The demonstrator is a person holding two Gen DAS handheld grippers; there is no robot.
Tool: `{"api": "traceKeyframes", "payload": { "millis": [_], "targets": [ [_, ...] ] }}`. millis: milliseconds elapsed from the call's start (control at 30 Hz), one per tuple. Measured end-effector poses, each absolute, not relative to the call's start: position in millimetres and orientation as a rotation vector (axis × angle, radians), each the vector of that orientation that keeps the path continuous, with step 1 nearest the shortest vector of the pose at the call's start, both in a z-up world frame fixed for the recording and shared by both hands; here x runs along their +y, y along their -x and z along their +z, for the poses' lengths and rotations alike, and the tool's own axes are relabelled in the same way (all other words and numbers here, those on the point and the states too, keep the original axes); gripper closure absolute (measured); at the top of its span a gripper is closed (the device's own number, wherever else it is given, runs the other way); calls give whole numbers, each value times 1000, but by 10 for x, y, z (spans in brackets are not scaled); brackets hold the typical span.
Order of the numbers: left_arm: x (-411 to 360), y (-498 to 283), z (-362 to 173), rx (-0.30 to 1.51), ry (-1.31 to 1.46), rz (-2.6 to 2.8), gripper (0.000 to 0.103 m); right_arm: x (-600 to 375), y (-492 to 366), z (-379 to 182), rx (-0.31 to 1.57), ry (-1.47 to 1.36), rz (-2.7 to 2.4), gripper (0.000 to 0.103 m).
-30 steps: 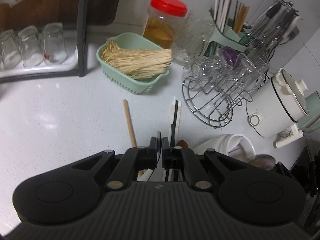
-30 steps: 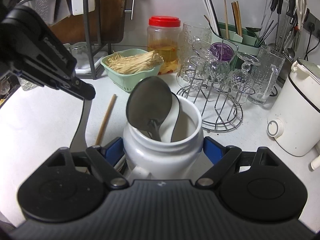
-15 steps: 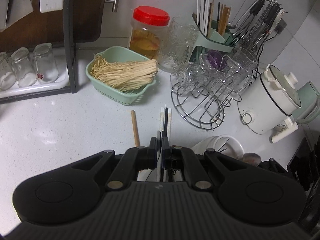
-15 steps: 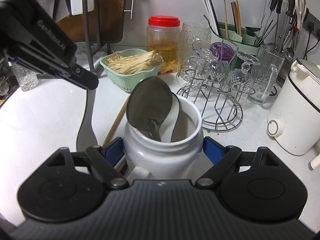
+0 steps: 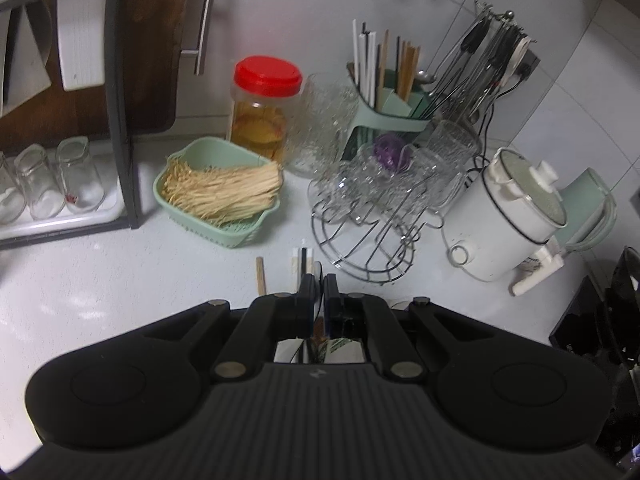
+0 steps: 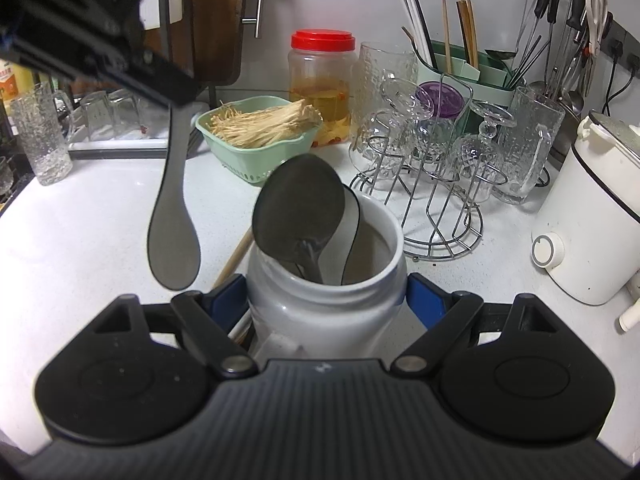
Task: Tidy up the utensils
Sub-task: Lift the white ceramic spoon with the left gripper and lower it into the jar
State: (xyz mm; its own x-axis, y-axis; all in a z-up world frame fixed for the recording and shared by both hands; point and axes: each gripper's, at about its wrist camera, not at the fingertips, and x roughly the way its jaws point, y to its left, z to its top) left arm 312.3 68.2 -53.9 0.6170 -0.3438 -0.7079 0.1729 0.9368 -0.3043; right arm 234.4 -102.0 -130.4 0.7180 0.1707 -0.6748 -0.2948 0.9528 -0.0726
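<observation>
So since a second ago we've pulled the left gripper [image 6: 176, 92] way up: in the right view it now sits in the upper left of the frame, jaws pinched on a grey spoon [image 6: 174, 236] that dangles bowl-down, clear of the worktop [image 6: 80, 232]. The right gripper [image 6: 324, 292] hasn't budged, jaws clamped round the white jar [image 6: 324, 304] at centre, two spoons already inside. Only the left view shows the chopsticks [image 5: 304, 260] and wooden stick [image 5: 261, 276] lying on the worktop; the held spoon is basically hidden there.
</observation>
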Motion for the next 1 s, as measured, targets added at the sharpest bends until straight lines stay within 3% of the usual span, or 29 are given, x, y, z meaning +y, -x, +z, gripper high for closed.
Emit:
{"api": "traceKeyframes", "payload": {
  "millis": [600, 1000],
  "targets": [
    [248, -3172, 398, 717, 123, -453, 98, -1026, -2349, -1306, 728, 175, 251, 14],
    [-16, -3360, 397, 746, 125, -497, 98, -1027, -2338, -1307, 728, 174, 253, 14]
  ]
}}
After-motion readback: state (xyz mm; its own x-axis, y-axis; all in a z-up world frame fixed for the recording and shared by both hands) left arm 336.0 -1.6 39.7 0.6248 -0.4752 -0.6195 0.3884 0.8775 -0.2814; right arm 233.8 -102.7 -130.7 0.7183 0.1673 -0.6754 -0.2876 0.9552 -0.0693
